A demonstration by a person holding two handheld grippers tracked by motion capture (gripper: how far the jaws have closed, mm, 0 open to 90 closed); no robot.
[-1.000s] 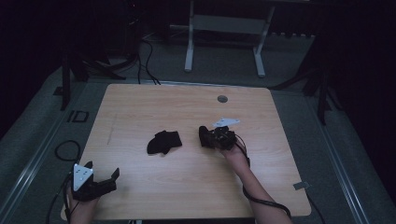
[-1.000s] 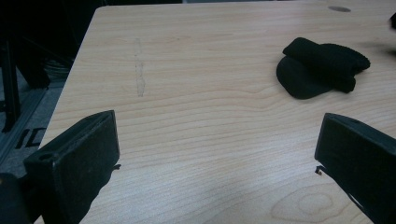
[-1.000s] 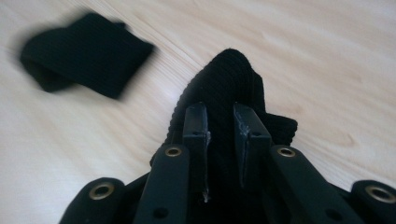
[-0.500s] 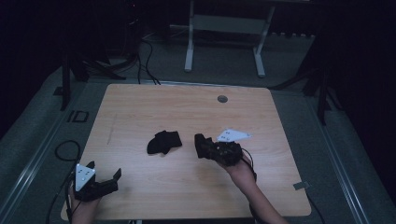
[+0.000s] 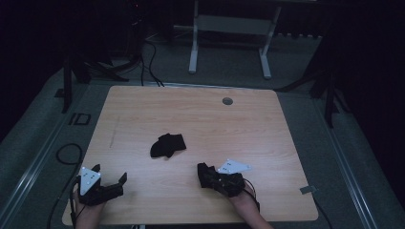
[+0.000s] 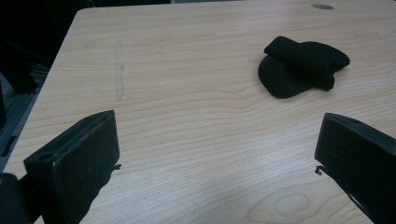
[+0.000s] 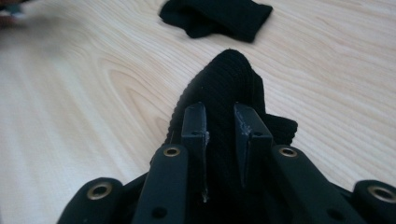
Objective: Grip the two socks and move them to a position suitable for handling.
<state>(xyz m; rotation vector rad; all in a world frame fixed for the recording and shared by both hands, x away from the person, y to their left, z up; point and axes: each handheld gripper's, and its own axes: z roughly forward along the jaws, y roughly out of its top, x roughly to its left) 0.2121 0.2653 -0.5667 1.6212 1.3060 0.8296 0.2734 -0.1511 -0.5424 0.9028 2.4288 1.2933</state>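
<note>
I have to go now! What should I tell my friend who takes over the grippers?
Right gripper: shut on a black sock, near the table's front edge.
Left gripper: open, holding nothing, at the front left corner.
Second black sock: lies folded mid-table, untouched by either gripper.
Done: one sock grasped.
Left: probably bring the two socks together as a pair; the goal is only a guess.

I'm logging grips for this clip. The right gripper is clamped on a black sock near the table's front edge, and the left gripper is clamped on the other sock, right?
Not quite. The left gripper holds nothing: the left gripper view shows its jaws wide apart over bare table, with the other sock lying farther off. The right gripper is indeed clamped on a black sock.
</note>
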